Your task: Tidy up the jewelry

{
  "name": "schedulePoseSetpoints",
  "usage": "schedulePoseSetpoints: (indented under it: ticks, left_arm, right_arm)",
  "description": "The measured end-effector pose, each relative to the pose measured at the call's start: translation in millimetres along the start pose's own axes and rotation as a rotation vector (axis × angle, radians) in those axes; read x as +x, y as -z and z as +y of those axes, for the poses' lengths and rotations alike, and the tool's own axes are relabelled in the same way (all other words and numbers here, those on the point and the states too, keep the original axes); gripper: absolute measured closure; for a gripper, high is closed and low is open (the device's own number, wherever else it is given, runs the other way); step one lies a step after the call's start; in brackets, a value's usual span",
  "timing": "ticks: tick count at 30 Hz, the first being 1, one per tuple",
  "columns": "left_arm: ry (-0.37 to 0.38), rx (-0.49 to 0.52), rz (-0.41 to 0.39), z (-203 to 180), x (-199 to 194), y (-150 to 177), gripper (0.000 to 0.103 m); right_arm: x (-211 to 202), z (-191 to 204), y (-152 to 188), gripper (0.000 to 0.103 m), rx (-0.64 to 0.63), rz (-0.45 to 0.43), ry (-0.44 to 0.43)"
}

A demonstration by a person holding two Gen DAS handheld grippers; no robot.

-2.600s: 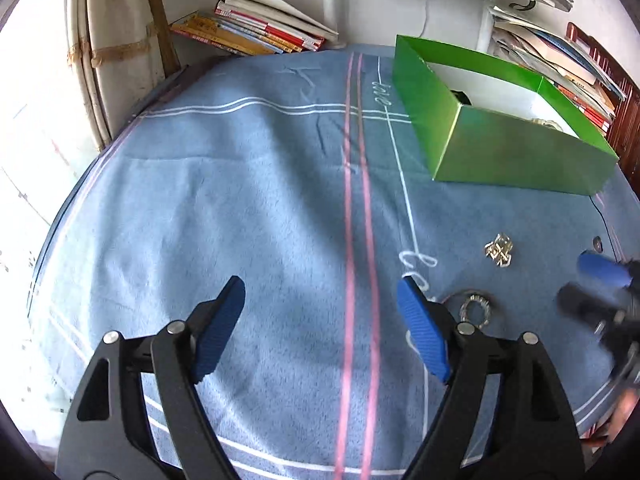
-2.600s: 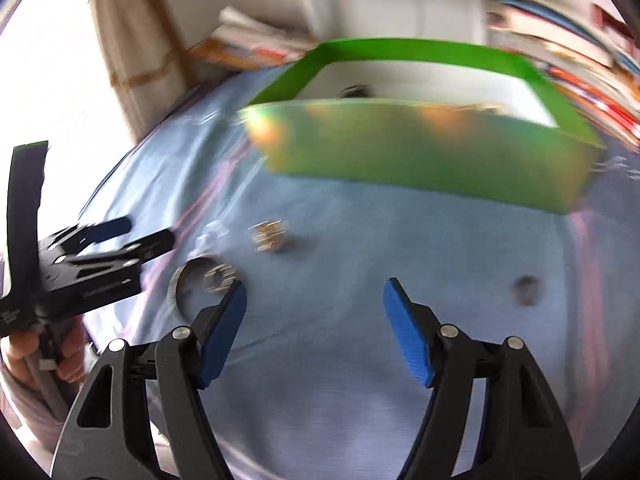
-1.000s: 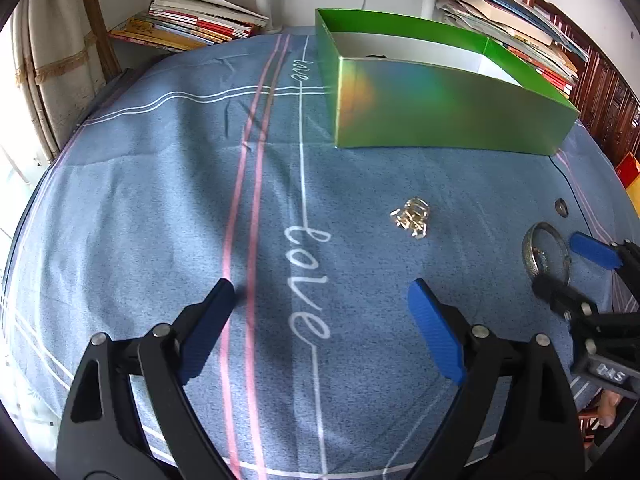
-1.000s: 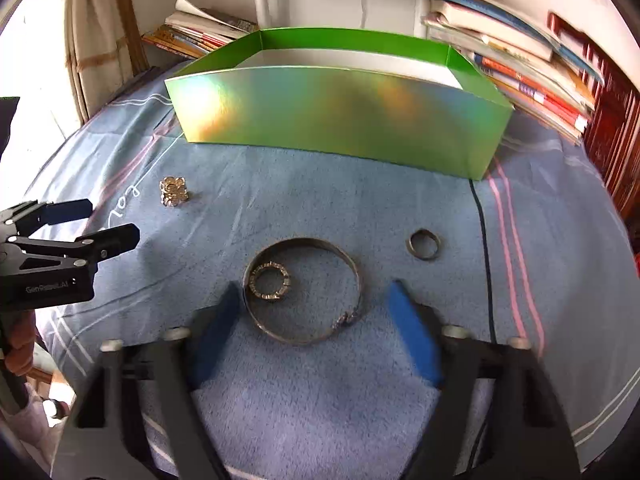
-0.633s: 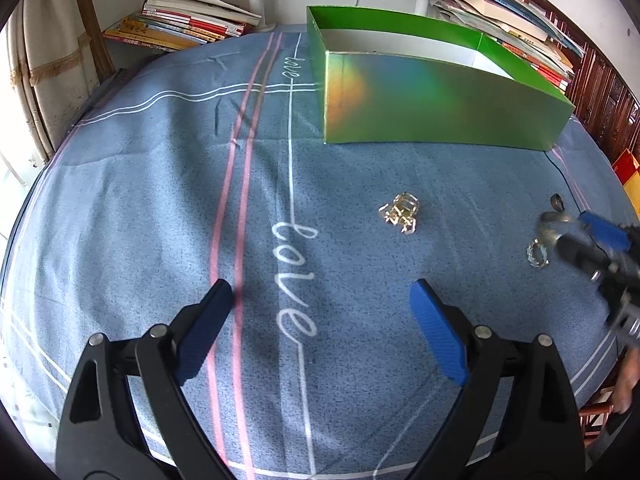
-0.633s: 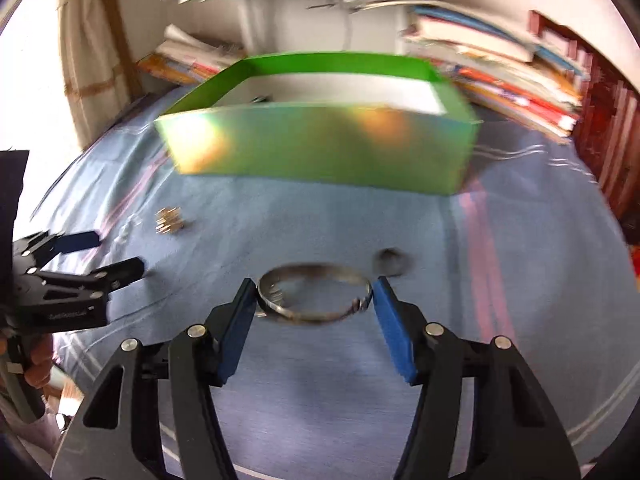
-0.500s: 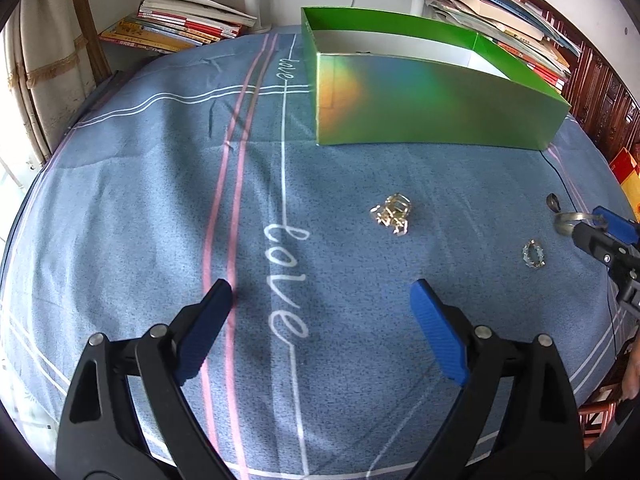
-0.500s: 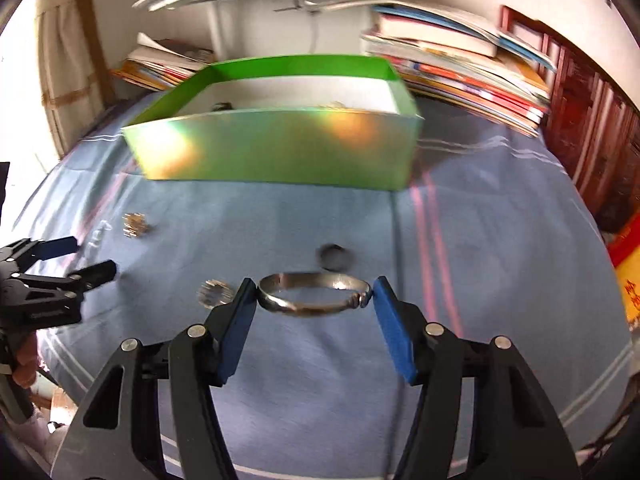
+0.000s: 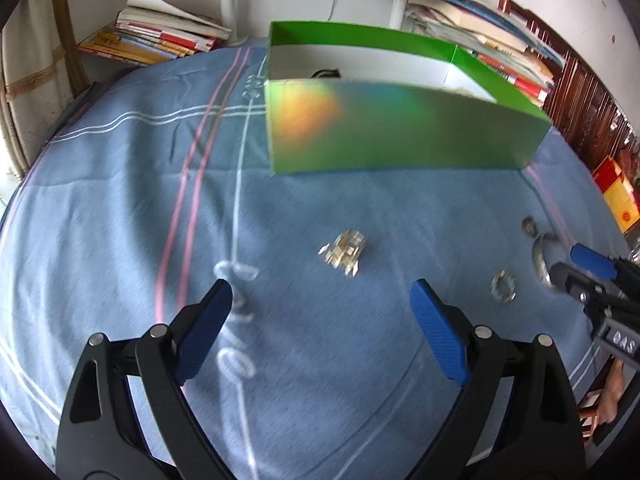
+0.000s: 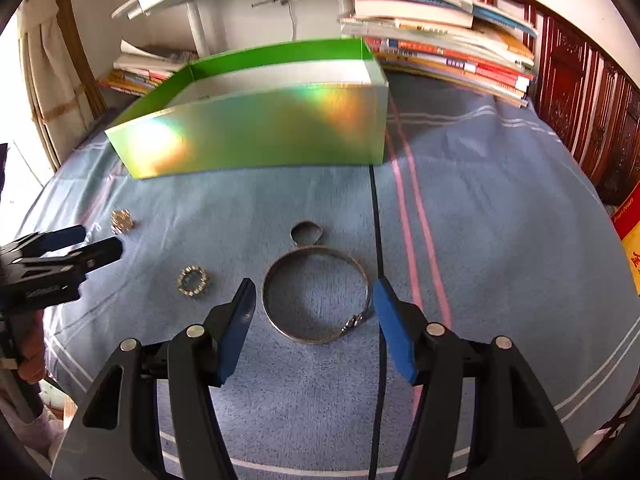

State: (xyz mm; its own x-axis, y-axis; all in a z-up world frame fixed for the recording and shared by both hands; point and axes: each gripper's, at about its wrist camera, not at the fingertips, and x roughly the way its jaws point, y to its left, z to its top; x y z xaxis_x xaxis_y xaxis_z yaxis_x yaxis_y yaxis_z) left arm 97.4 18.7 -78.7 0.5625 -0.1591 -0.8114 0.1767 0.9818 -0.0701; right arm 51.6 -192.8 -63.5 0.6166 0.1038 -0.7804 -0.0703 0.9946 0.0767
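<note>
R gripper point(image 10: 312, 300) has lifted the silver bangle point(image 10: 316, 294) off the blue cloth point(image 10: 480, 208) w/ pads clamped on its 2 sides; 1 s ago it lay flat. Next stop looks like the green box point(image 10: 256, 132) near the far edge. L gripper point(image 9: 320, 312) is apart, empty; 3 small pieces are left on the cloth.

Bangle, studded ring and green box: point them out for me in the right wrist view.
Bangle point(image 10: 280, 326): right wrist view, on its lower left band.
Studded ring point(image 10: 184, 286): right wrist view, on its left rim.
Green box point(image 10: 256, 136): right wrist view, on the middle of its shiny front wall.
</note>
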Motion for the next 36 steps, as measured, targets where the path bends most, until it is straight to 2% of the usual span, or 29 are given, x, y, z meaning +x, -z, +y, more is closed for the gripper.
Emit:
schedulePoseSetpoints:
  ticks: [4, 11, 14, 16, 18, 21, 23, 27, 28, 31, 36]
  left_arm:
    - [0.000, 0.002, -0.042, -5, 9, -13, 0.015]
    - [-0.040, 0.051, -0.047, -18, 24, -18, 0.043]
    - [-0.040, 0.065, -0.051, -19, 21, -16, 0.054]
    - [-0.038, 0.064, -0.049, -19, 19, -14, 0.057]
    - [-0.025, 0.066, -0.044, -20, 17, -12, 0.058]
    - [0.018, 0.079, -0.038, -22, 11, -5, 0.058]
    - [0.035, 0.090, -0.033, -24, 6, 1, 0.058]
    - [0.066, 0.084, -0.018, -22, -2, 11, 0.057]
    - [0.071, 0.077, -0.013, -20, -3, 11, 0.054]
    - [0.036, 0.047, -0.030, -13, -3, 6, 0.043]
    - [-0.016, 0.026, -0.041, -10, 12, -7, 0.042]
  right_arm:
    - [-3, 6, -2, 0.043, -0.023, -0.006, -0.020]
    - [9, 19, 2, 0.044, -0.043, 0.023, -0.053]
    - [13, 24, 3, 0.050, -0.056, 0.035, -0.068]
    - [16, 26, 3, 0.058, -0.061, 0.041, -0.062]
    - [17, 27, 2, 0.071, -0.068, 0.041, -0.046]
    - [18, 23, 1, 0.085, -0.053, 0.045, -0.036]
    - [17, 20, 1, 0.087, -0.046, 0.046, -0.043]
    - [17, 19, 2, 0.087, -0.042, 0.044, -0.038]
    - [17, 20, 2, 0.087, -0.039, 0.041, -0.037]
    - [17, 22, 2, 0.082, -0.042, 0.036, -0.040]
    - [19, 27, 3, 0.072, -0.062, 0.026, -0.030]
